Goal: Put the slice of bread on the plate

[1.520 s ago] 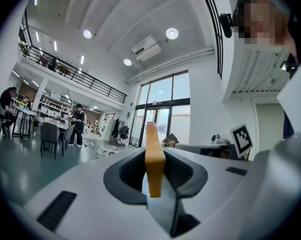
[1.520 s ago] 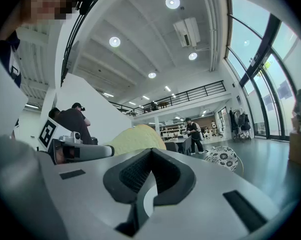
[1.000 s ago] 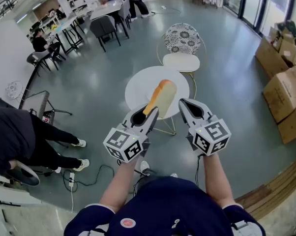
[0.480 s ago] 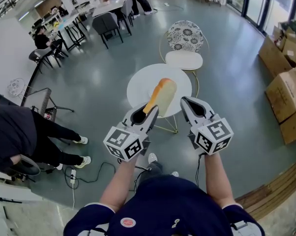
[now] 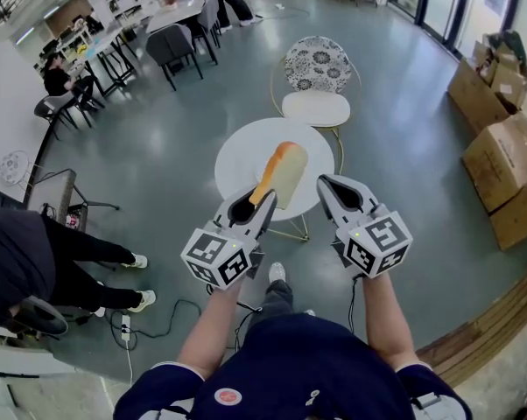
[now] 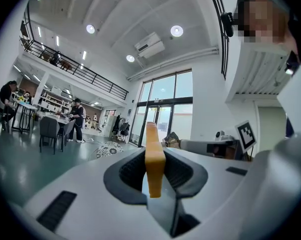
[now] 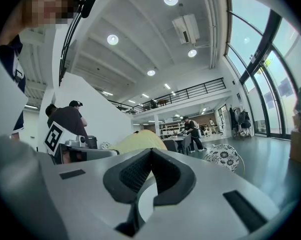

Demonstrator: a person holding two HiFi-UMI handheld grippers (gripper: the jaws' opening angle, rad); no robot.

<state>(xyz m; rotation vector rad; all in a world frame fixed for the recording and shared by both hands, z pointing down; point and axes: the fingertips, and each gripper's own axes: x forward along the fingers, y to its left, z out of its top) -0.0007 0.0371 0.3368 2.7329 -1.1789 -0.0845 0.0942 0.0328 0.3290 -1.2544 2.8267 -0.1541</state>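
A slice of bread [image 5: 283, 171] with a tan crust stands on edge between the jaws of my left gripper [image 5: 262, 201], which is shut on its lower end. In the left gripper view the bread [image 6: 151, 139] rises edge-on out of the left gripper [image 6: 154, 159]. My right gripper [image 5: 330, 187] hovers beside it to the right, shut, holding nothing; its tips meet in the right gripper view [image 7: 151, 150]. Both hang above a round white table [image 5: 237, 151]. No plate shows in any view.
A chair with a flowered back and white seat [image 5: 317, 108] stands beyond the table. Cardboard boxes [image 5: 500, 147] are stacked at the right. A person in dark clothes [image 5: 36, 252] is at the left, cables [image 5: 150, 322] lie on the floor, and desks with people are far back.
Both grippers have moved a little over the table with the bread still gripped. The view has shifted and a foot now shows below the grippers.
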